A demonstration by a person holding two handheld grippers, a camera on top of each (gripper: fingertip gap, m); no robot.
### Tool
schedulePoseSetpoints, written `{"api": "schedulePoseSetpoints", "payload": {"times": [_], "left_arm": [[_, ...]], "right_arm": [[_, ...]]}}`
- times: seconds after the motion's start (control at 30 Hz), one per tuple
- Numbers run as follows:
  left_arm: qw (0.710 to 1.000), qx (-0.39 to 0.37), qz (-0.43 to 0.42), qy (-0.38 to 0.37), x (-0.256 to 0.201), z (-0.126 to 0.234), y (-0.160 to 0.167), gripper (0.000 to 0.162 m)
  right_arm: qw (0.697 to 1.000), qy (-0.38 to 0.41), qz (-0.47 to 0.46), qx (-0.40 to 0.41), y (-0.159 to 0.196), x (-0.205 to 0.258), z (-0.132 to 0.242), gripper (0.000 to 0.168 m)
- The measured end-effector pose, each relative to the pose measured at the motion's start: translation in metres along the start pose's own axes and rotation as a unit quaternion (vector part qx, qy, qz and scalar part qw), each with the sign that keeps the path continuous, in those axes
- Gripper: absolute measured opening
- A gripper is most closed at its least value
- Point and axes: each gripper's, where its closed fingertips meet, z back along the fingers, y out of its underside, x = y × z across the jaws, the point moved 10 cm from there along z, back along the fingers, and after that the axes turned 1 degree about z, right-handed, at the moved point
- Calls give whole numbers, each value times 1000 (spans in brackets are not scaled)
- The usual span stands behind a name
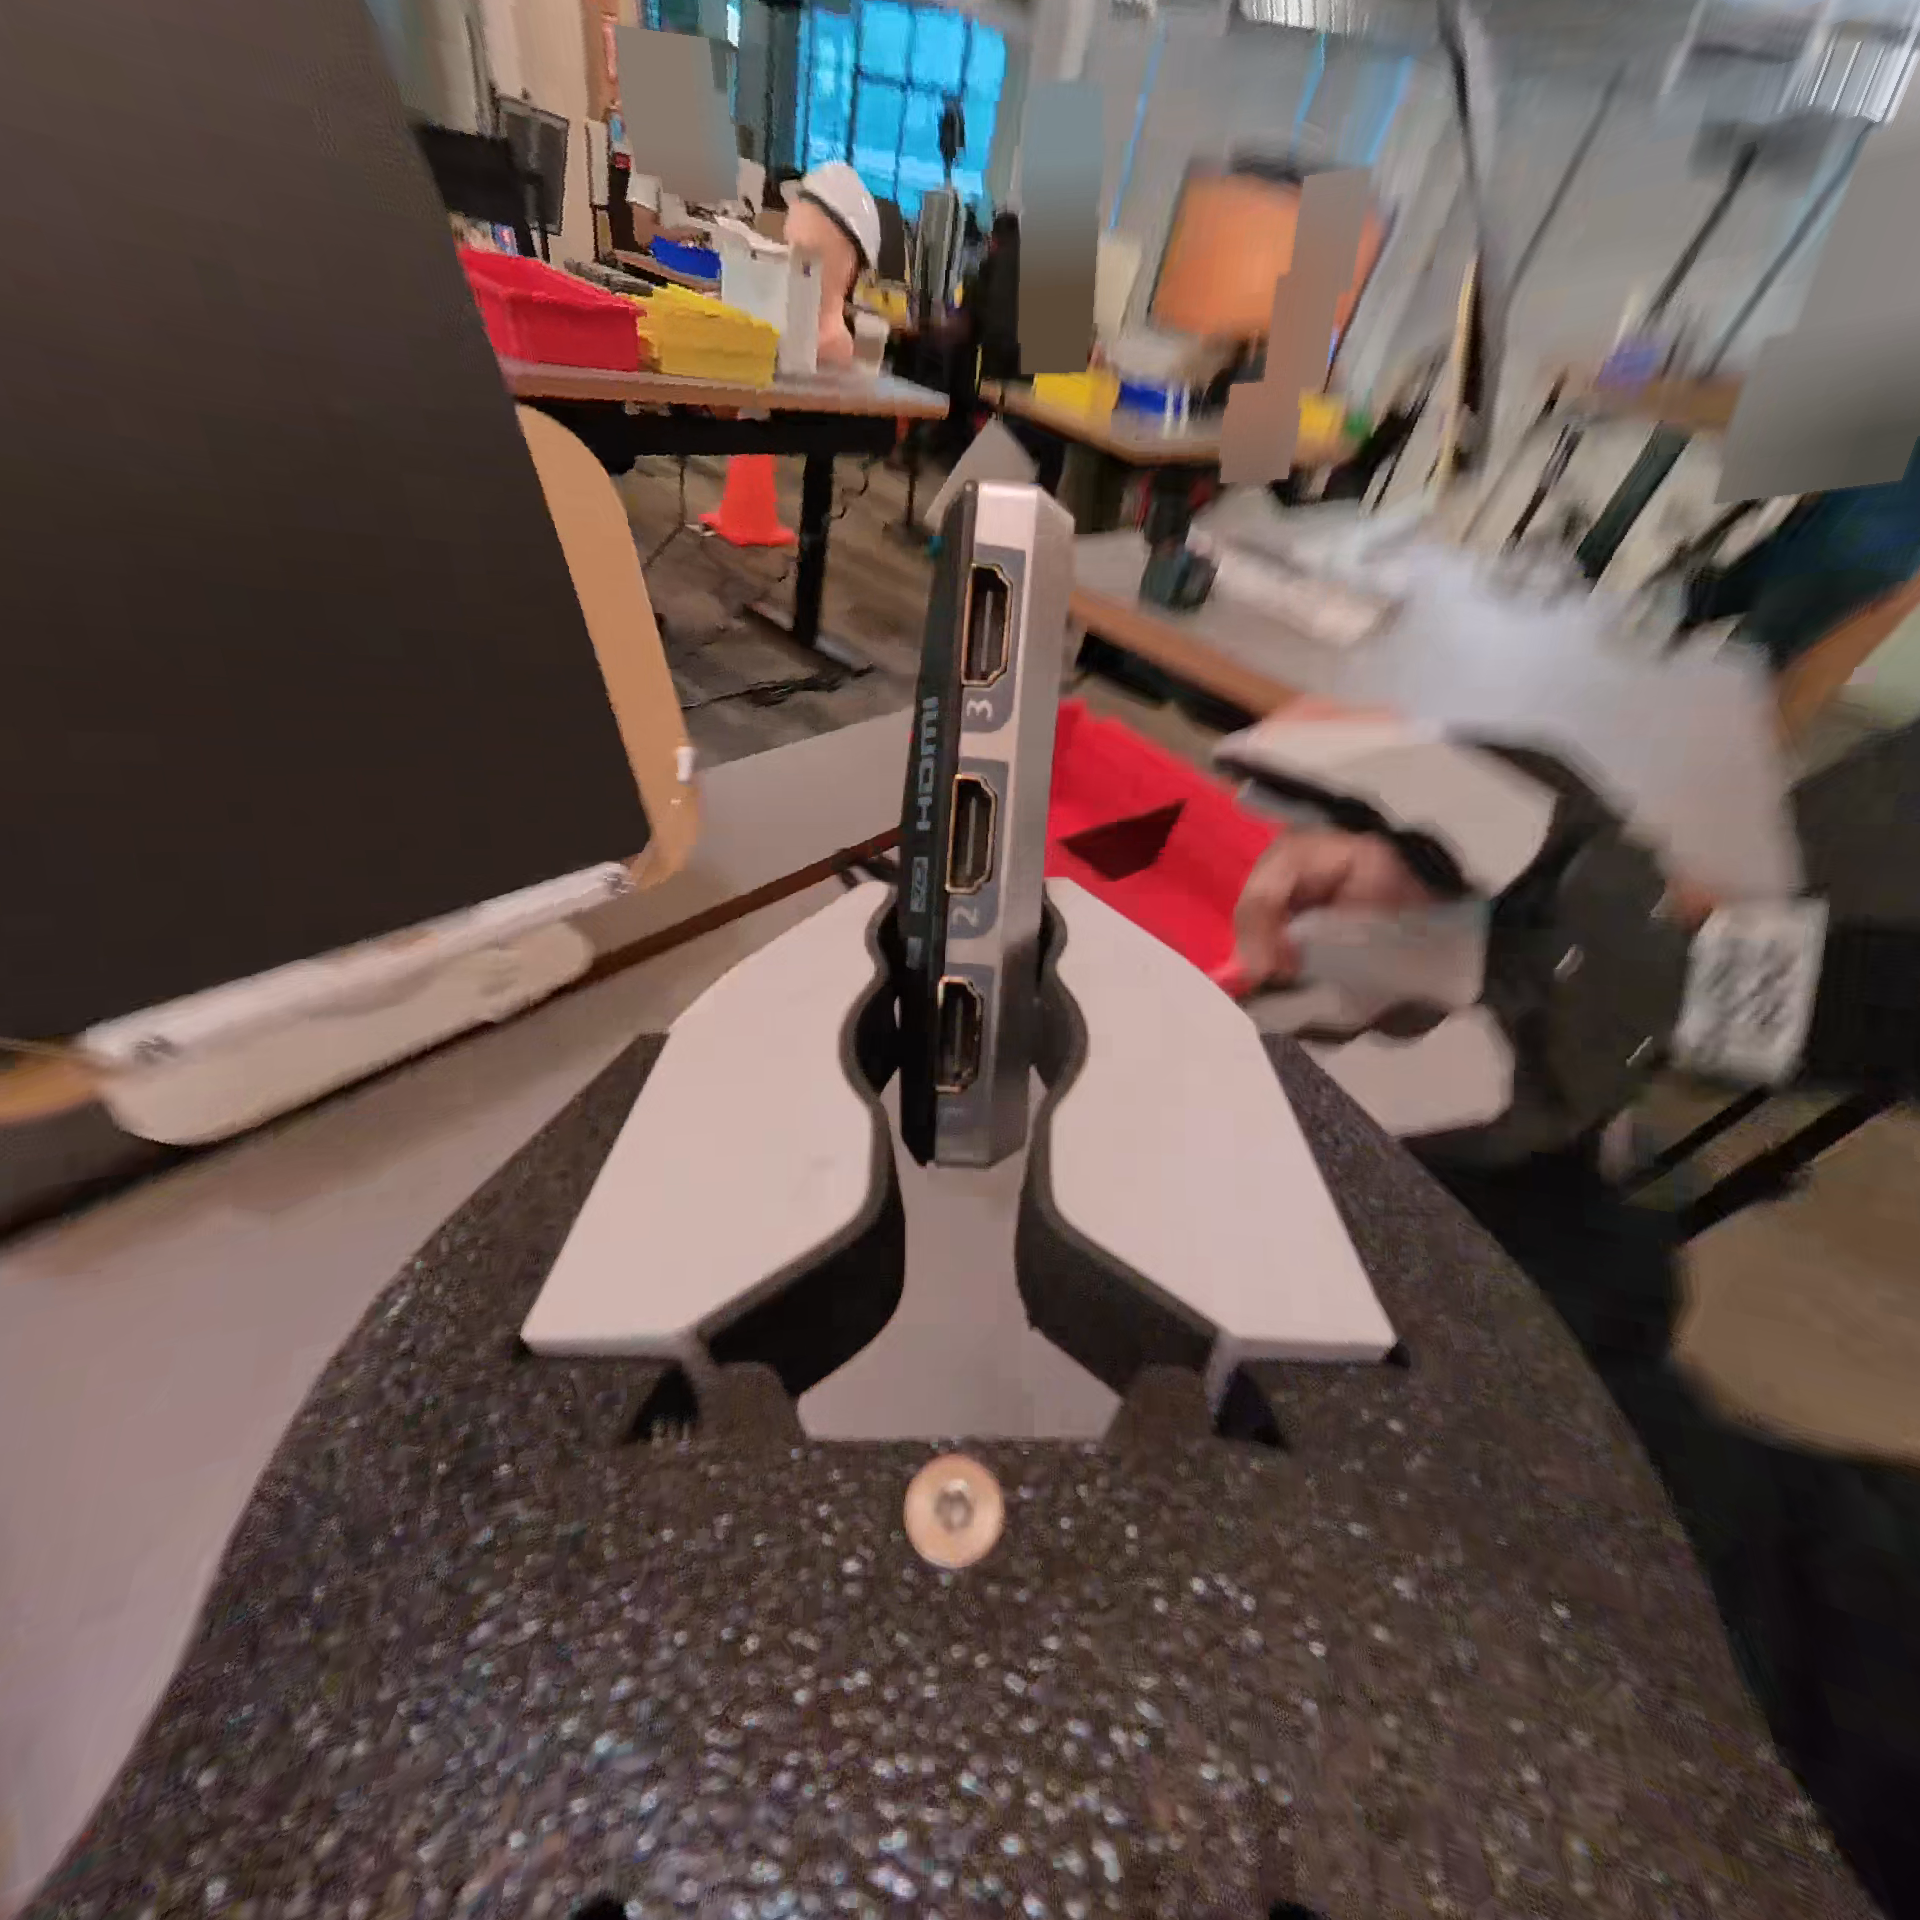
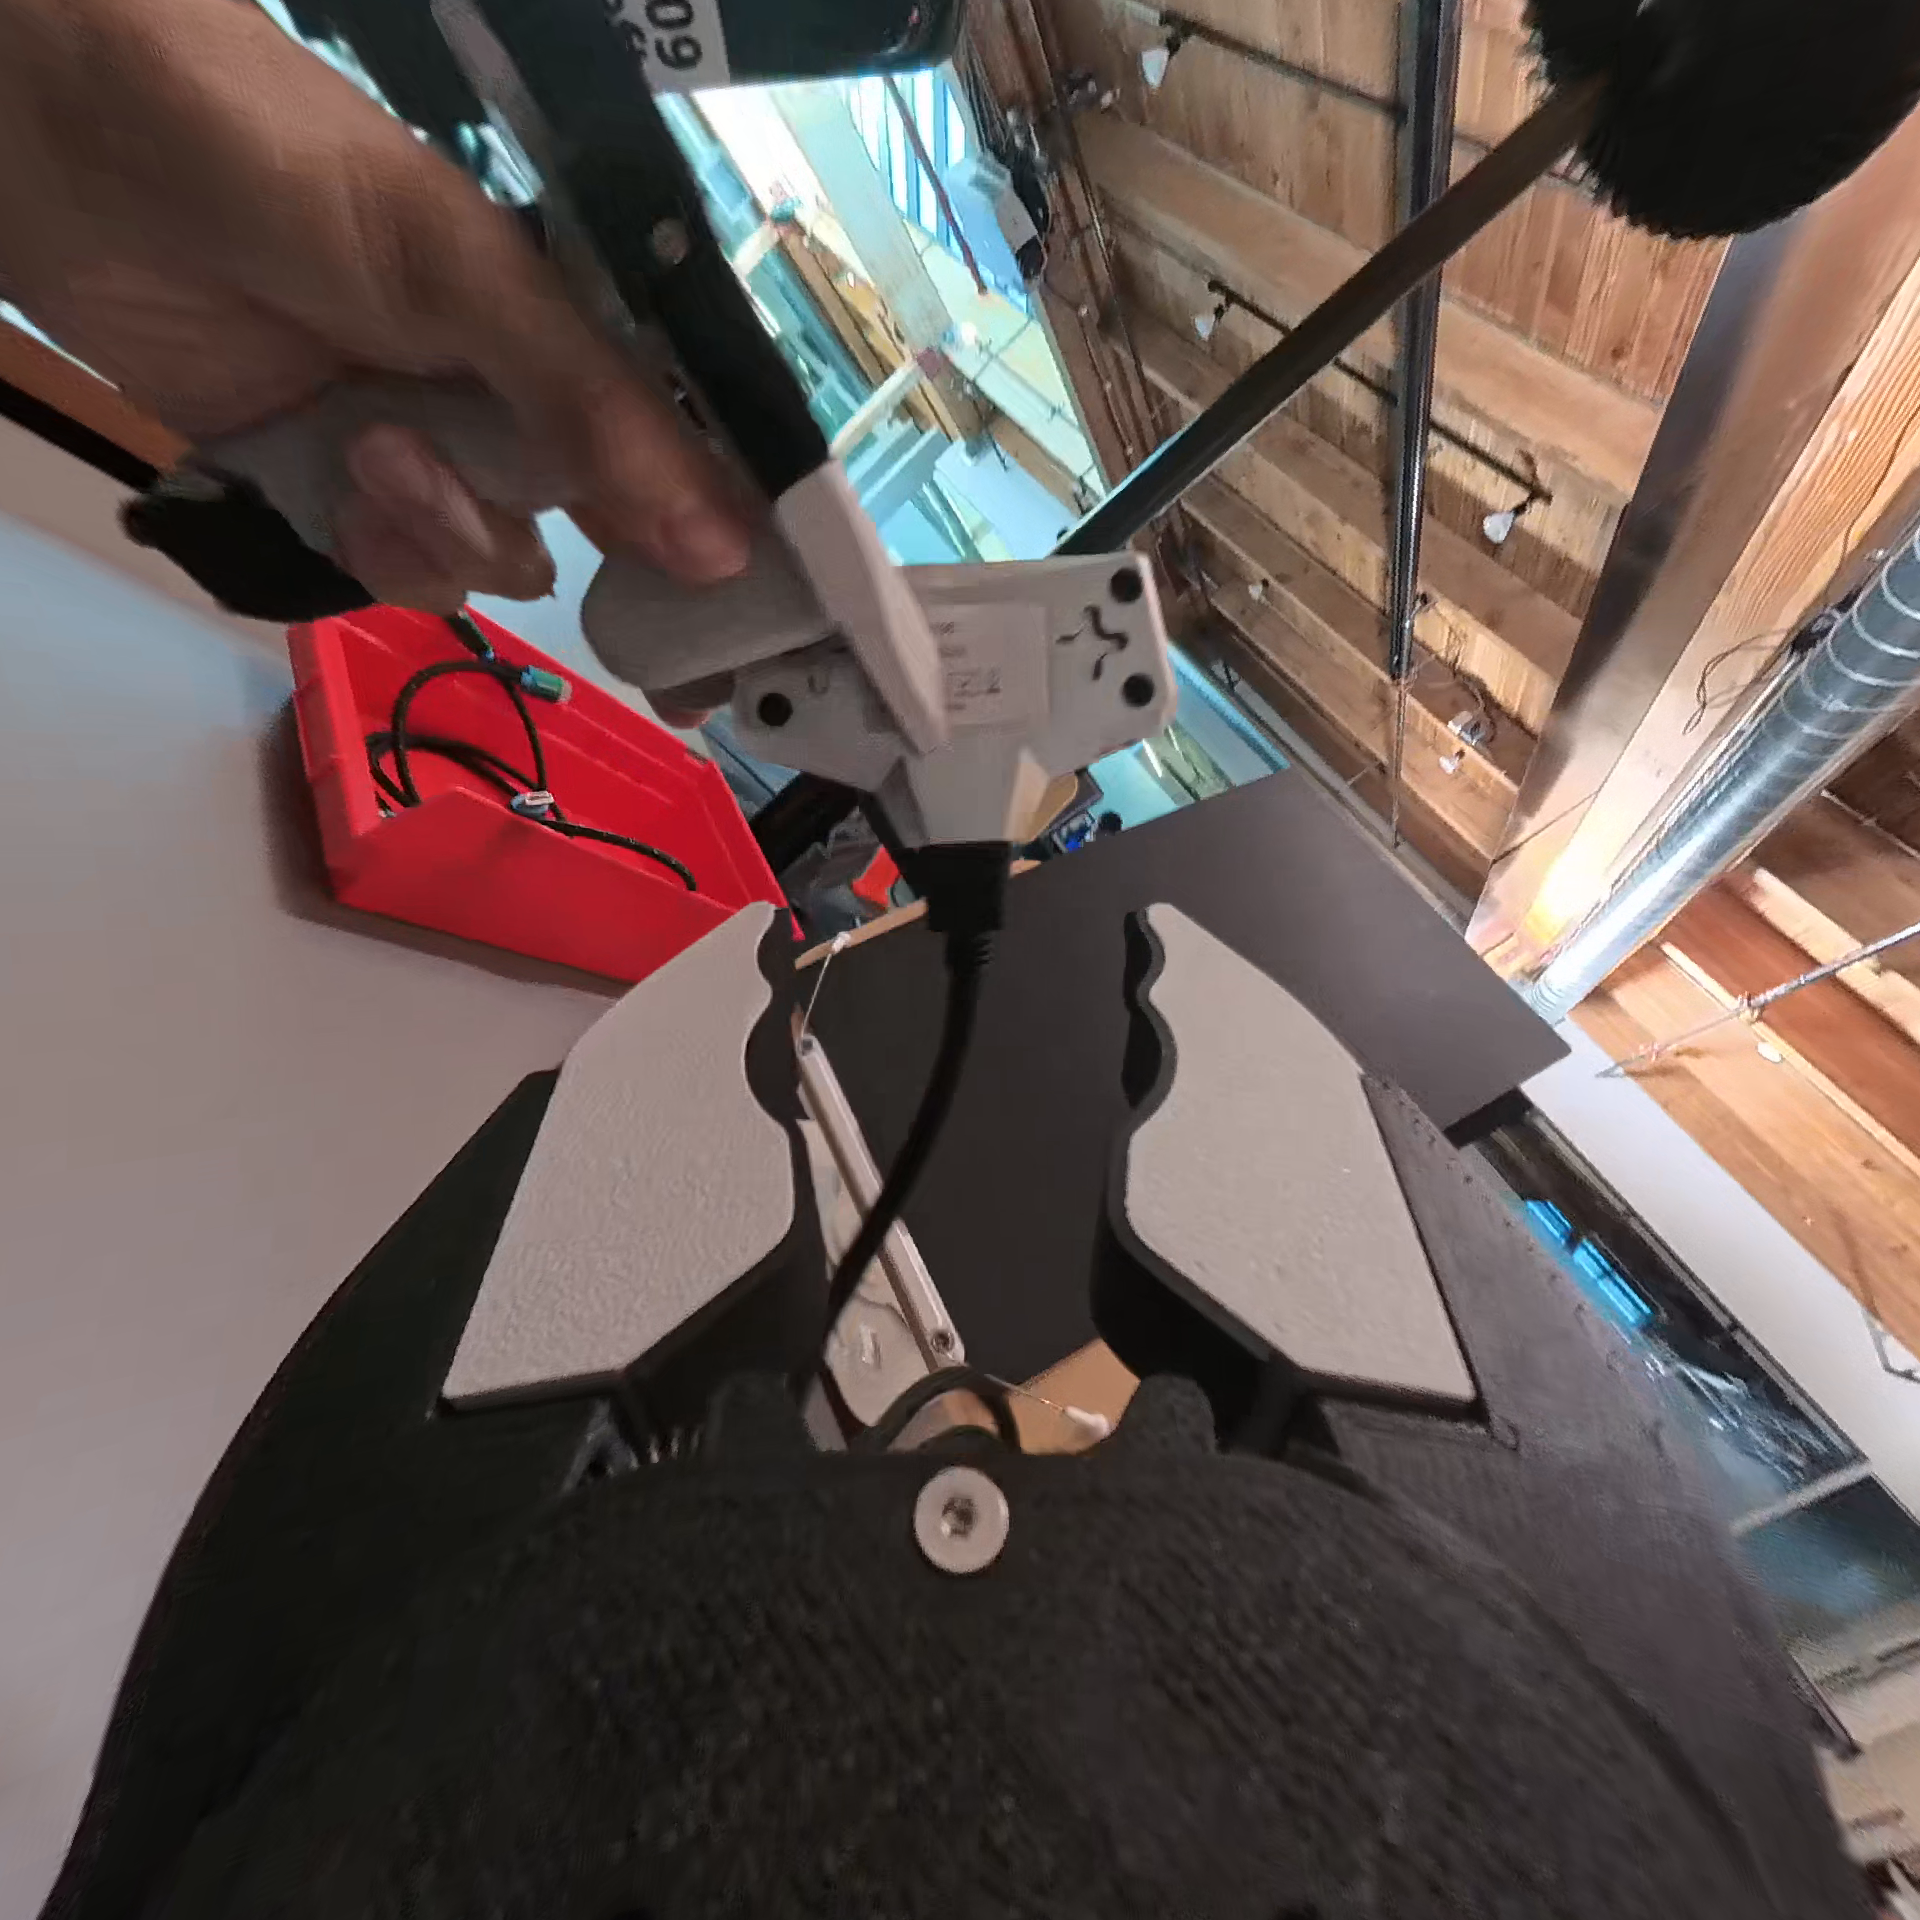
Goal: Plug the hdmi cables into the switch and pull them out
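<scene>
Above the pale counter (image 1: 187, 1340), the left tool (image 1: 961, 997) clamps an upright silver-and-black HDMI switch (image 1: 982, 810) at frame centre, while the right tool (image 2: 951, 997) gapes around a black cable (image 2: 935, 1101).

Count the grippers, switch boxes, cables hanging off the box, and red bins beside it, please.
grippers: 2, left gripper and right gripper
switch: 1
black cable hanging from it: 1
red bin: 1
total: 5
</scene>
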Motion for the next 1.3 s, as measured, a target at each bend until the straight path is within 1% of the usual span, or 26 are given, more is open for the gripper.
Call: {"api": "schedulePoseSetpoints", "payload": {"times": [0.07,0.17,0.2,0.27,0.3,0.4,0.5,0.57,0.6,0.67,0.7,0.73,0.77,0.87,0.9,1.0,1.07,1.1,1.17,1.23,1.3], "left_arm": [[994,-30,105,29,4,-4,4,21],[969,-52,226,85,1,-13,17,21],[959,-51,260,104,-1,-16,21,21],[949,-46,292,112,-2,-21,28,21],[947,-39,297,113,-2,-22,31,21],[943,-20,310,121,-2,-24,37,21],[947,8,287,142,-3,-25,37,26],[956,37,245,156,-5,-24,33,34],[961,52,226,153,-5,-24,31,43],[965,82,202,143,-4,-25,26,54],[967,93,195,138,-3,-25,25,53],[968,96,186,139,-3,-25,23,45],[969,98,178,139,-3,-25,22,40],[975,97,161,118,1,-27,24,33],[975,81,170,121,3,-27,25,31],[960,-10,237,146,19,-25,25,23],[950,-41,267,159,30,-21,27,22],[946,-45,274,168,31,-21,29,22],[944,-32,268,188,26,-25,35,22],[949,-24,262,171,25,-27,37,22],[949,-30,271,157,29,-27,36,22]], "right_arm": [[999,19,14,24,0,5,-12,64],[996,67,47,46,2,11,-27,63],[995,73,57,42,4,13,-31,62],[991,86,93,49,7,15,-32,52],[989,79,110,64,9,15,-31,38],[991,46,111,66,13,13,-25,35],[991,16,113,63,17,11,-20,34],[992,-2,106,62,20,10,-16,32],[992,-8,110,58,20,10,-15,31],[990,-26,128,56,20,13,-14,31],[988,-37,137,57,19,15,-15,31],[986,-43,147,60,18,17,-16,31],[984,-48,156,68,17,18,-17,30],[981,-40,168,88,20,20,-21,31],[984,-28,159,81,21,19,-22,32],[991,9,121,54,19,15,-22,33],[996,21,82,27,14,11,-17,34],[998,20,63,11,12,9,-16,35],[998,8,57,15,14,10,-17,37],[997,30,71,28,19,9,-17,38],[998,7,46,30,19,8,-14,40]]}}
